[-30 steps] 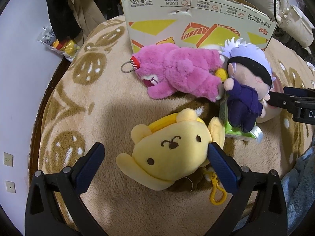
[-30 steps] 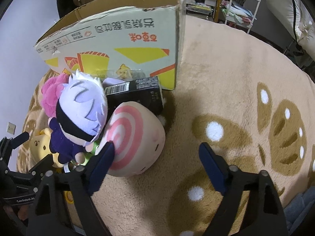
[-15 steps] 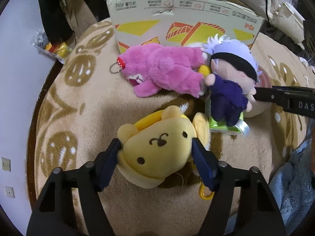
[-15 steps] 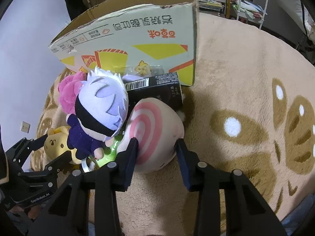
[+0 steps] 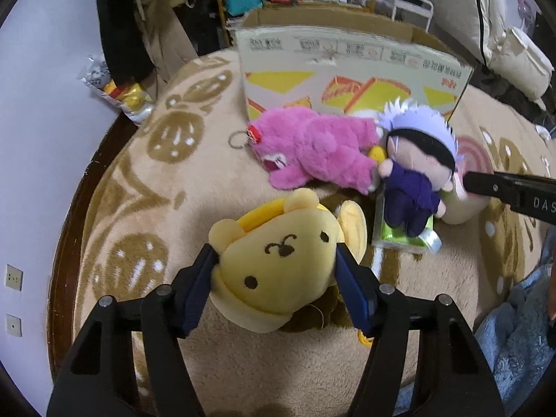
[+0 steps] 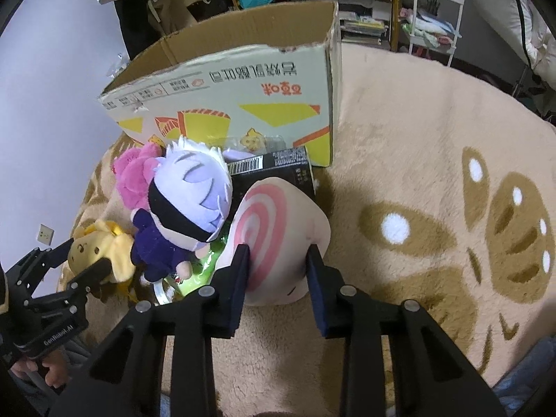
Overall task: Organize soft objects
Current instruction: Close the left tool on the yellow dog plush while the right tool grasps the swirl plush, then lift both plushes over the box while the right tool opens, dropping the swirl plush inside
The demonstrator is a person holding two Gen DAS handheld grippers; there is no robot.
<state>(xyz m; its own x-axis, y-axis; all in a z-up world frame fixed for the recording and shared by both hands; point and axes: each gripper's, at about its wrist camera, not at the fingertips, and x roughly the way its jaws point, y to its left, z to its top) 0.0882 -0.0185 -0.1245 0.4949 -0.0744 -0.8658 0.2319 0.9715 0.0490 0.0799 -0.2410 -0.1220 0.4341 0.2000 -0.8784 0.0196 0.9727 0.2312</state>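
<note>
Closest, left hand-held gripper (image 5: pixel 274 271) pinching yellow bear plush (image 5: pixel 278 260), raised just off beige rug (image 5: pixel 139 187); right hand-held gripper (image 6: pixel 278 267) squeezed on pink swirl plush (image 6: pixel 278 229). Beyond, purple-haired doll (image 5: pixel 413 170) beside pink bear plush (image 5: pixel 312 146). Farthest, open cardboard box (image 6: pixel 243 87).

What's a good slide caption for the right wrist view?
Right tongs shut on the pink-swirl plush, beside the white-haired doll and cardboard box.
</note>
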